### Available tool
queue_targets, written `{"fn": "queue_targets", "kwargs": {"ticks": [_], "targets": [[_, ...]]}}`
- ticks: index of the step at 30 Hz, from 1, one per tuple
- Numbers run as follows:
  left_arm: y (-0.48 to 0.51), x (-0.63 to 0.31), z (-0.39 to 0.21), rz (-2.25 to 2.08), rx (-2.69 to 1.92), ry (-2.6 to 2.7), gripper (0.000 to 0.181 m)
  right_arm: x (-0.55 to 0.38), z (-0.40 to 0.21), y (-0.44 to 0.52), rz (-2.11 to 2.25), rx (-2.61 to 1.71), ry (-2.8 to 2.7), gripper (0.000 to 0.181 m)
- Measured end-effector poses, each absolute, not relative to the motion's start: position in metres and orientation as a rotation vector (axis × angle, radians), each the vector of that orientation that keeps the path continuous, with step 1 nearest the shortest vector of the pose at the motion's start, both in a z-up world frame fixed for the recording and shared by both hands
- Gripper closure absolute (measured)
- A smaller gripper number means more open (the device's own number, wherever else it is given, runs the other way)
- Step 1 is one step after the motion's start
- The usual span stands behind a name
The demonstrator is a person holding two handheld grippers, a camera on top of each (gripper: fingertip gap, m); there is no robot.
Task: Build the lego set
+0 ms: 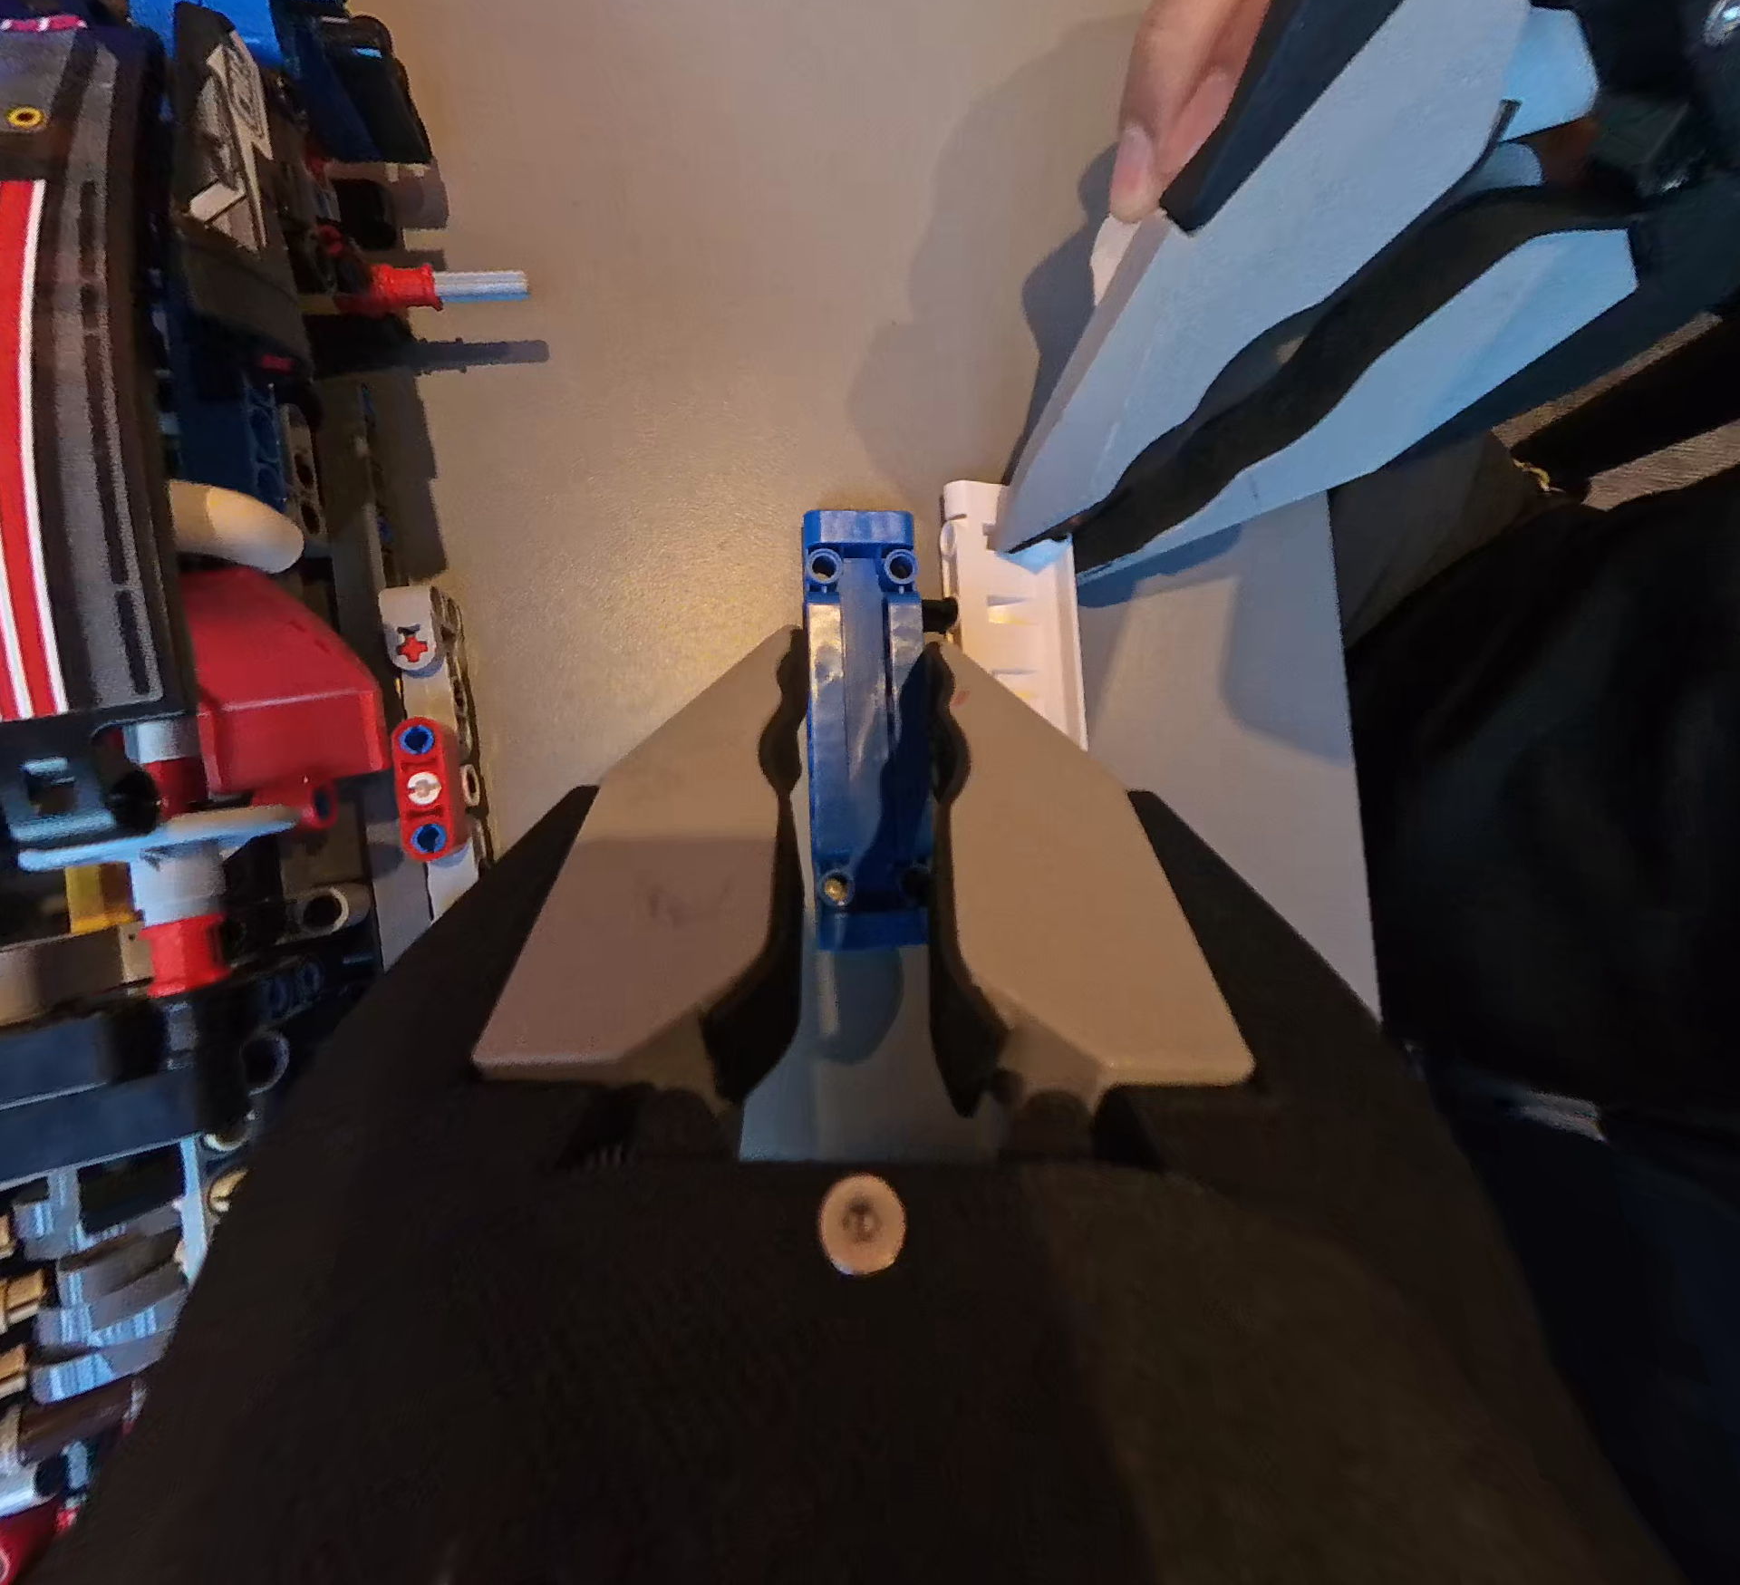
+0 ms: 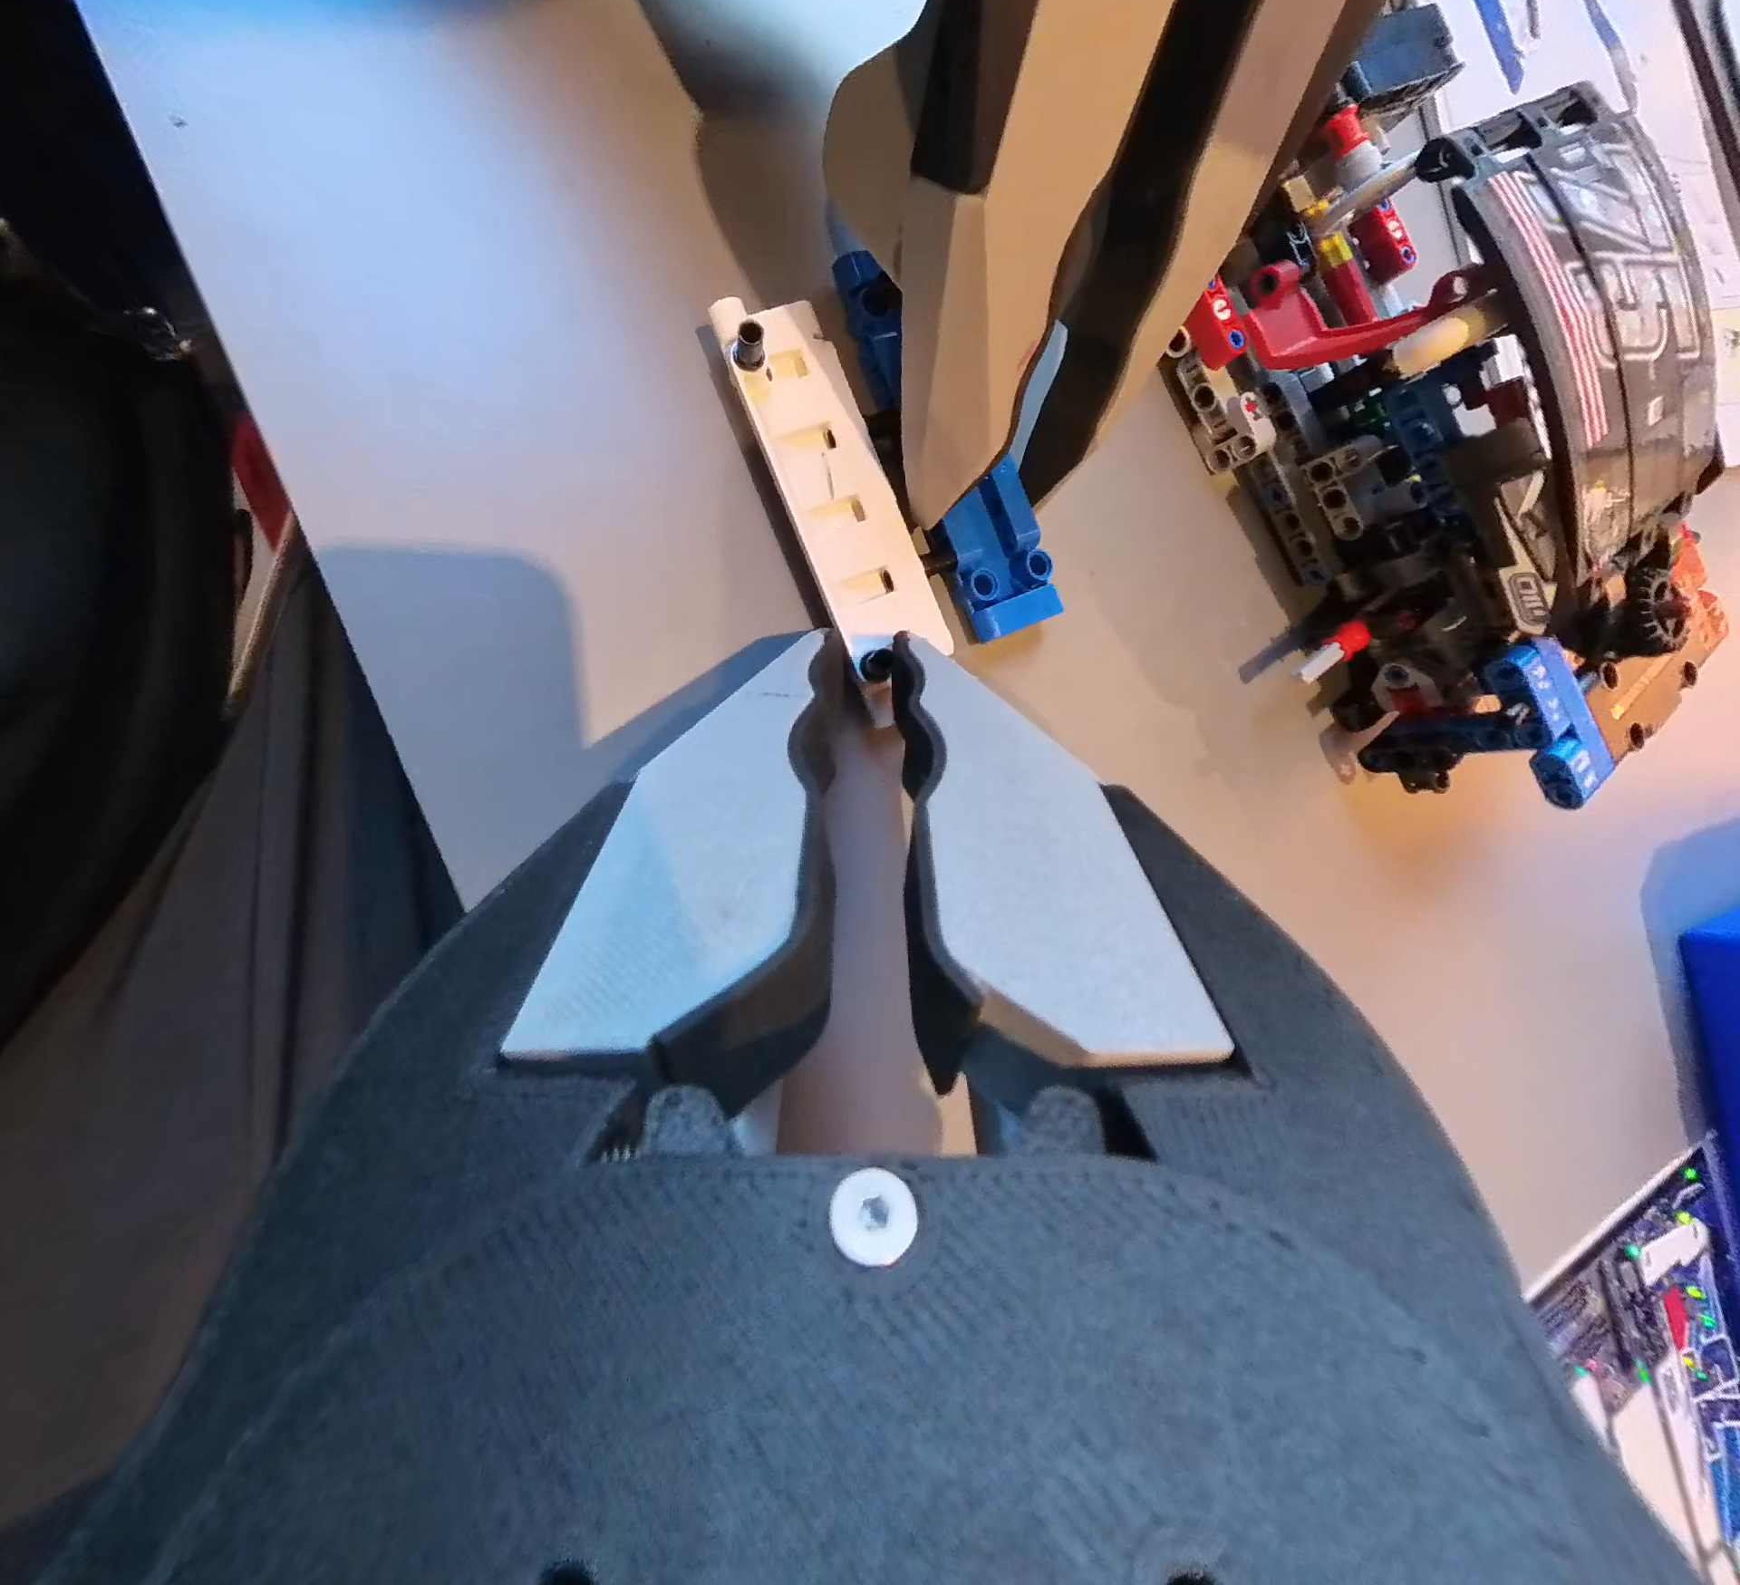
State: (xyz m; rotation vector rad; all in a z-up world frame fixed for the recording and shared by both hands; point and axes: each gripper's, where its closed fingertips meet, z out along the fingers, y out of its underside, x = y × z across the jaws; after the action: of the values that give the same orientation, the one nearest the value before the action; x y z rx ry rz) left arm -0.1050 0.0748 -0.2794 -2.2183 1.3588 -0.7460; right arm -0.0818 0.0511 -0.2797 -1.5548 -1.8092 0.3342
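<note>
My left gripper (image 1: 864, 655) is shut on a blue Lego panel (image 1: 861, 730), held on edge just above the table. A white Lego panel (image 1: 1022, 626) stands right beside it, and a black pin (image 1: 942, 612) spans the small gap between them. My right gripper (image 2: 866, 655) is shut on the near end of the white panel (image 2: 829, 466). In the right wrist view the left gripper (image 2: 979, 495) comes down from above onto the blue panel (image 2: 1003, 570). In the left wrist view the right gripper (image 1: 1031, 546) reaches in from the upper right, with a person's finger (image 1: 1158, 127) on it.
The part-built Lego car (image 1: 188, 504) lies close on the left, also seen in the right wrist view (image 2: 1506, 410). The table edge (image 2: 311, 504) runs diagonally just behind the white panel. A blue box (image 2: 1714, 1022) and an instruction booklet (image 2: 1648, 1314) lie at the right. The left gripper's tips are roughly 4 centimeters from the right gripper's.
</note>
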Motion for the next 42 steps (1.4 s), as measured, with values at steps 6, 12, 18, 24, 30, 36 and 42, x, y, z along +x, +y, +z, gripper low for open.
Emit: {"fn": "queue_targets", "kwargs": {"ticks": [6, 12, 18, 24, 30, 36, 42], "targets": [[0.075, -0.105, -0.279, -0.796, -2.215, 1.343, 0.160, -0.082, -0.280, 0.052, 0.342, -1.543, -1.795, 0.174], [0.076, -0.105, -0.279, -0.819, -2.210, 1.335, 0.160, -0.082, -0.280, 0.053, 0.367, -1.514, -1.811, 0.174], [0.078, -0.105, -0.278, -0.894, -2.217, 1.292, 0.160, -0.082, -0.280, 0.055, 0.394, -1.503, -1.824, 0.174], [0.081, -0.105, -0.278, -0.867, -2.200, 1.280, 0.159, -0.081, -0.280, 0.058, 0.421, -1.473, -1.806, 0.174], [0.082, -0.105, -0.278, -0.883, -2.193, 1.255, 0.159, -0.081, -0.280, 0.060, 0.441, -1.442, -1.813, 0.174], [0.083, -0.106, -0.278, -0.852, -2.186, 1.252, 0.159, -0.081, -0.280, 0.061, 0.445, -1.433, -1.819, 0.173], [0.085, -0.107, -0.277, -0.884, -2.203, 1.204, 0.159, -0.082, -0.280, 0.064, 0.414, -1.422, -1.796, 0.173]]}}
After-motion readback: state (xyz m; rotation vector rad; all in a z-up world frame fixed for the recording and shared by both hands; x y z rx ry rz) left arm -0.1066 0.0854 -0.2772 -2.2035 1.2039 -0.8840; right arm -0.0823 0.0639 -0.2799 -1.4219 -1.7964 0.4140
